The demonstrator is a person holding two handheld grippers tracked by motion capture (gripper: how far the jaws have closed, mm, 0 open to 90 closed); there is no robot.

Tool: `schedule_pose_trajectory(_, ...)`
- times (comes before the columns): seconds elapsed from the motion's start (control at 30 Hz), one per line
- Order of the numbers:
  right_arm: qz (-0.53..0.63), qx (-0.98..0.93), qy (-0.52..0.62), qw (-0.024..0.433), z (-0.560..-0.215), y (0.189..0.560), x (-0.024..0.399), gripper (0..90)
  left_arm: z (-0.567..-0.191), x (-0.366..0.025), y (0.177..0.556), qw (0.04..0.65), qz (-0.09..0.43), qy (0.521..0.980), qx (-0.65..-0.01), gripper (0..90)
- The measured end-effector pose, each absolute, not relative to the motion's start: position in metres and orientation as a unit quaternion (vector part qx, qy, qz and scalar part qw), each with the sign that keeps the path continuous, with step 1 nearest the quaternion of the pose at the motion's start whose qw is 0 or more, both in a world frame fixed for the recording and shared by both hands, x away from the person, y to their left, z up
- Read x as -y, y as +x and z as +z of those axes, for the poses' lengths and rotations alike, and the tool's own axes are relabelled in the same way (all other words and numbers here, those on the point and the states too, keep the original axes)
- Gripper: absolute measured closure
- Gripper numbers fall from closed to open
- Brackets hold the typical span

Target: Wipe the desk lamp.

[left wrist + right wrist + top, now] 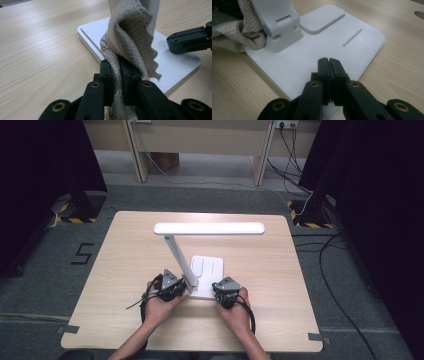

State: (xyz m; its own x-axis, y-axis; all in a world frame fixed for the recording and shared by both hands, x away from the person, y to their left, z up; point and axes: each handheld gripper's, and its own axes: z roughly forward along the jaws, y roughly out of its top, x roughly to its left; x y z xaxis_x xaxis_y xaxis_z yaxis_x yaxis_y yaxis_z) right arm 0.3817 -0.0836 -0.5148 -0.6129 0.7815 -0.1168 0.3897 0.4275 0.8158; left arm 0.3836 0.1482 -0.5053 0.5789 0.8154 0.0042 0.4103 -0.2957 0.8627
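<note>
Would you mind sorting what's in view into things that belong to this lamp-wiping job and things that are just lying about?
In the job:
- beige cloth, clamped in the left claw, against the lamp arm
- white desk lamp, its base
- right claw, shut, over the base

Just about:
- floor cables
- tape marks on the floor

Your worktop (125,285) lies bare across the left and right thirds of the high view, so either hand can pass there. The lamp (200,250) blocks the centre: its base (207,270) sits at lower centre, its stem (177,255) slants up to the left, and its long head (210,228) spans the upper middle. Your left gripper (172,287) and its cloth (130,45) crowd the stem's foot; your right gripper (226,292) rests over the base's near edge.
</note>
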Motion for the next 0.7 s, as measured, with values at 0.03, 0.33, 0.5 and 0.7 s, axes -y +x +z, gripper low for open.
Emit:
schedule_pose_trajectory(0.03, 0.393, -0.807, 0.363, 0.249, -0.515, 0.382, 0.084, 88.4, -0.506, -0.148, 0.384, 0.44, 0.23, 0.772, -0.396, 80.7)
schedule_pose_trajectory(0.33, 0.393, -0.808, 0.362, 0.25, -0.515, 0.382, 0.084, 88.4, -0.502, -0.15, 0.38, 0.438, 0.211, 0.773, -0.407, 80.7)
schedule_pose_trajectory(0.5, 0.393, -0.807, 0.363, 0.25, -0.515, 0.381, 0.083, 88.4, -0.498, -0.152, 0.374, 0.435, 0.194, 0.776, -0.414, 80.7)
schedule_pose_trajectory(0.7, 0.392, -0.807, 0.363, 0.25, -0.515, 0.381, 0.083, 88.4, -0.492, -0.156, 0.364, 0.442, 0.185, 0.773, -0.416, 80.8)
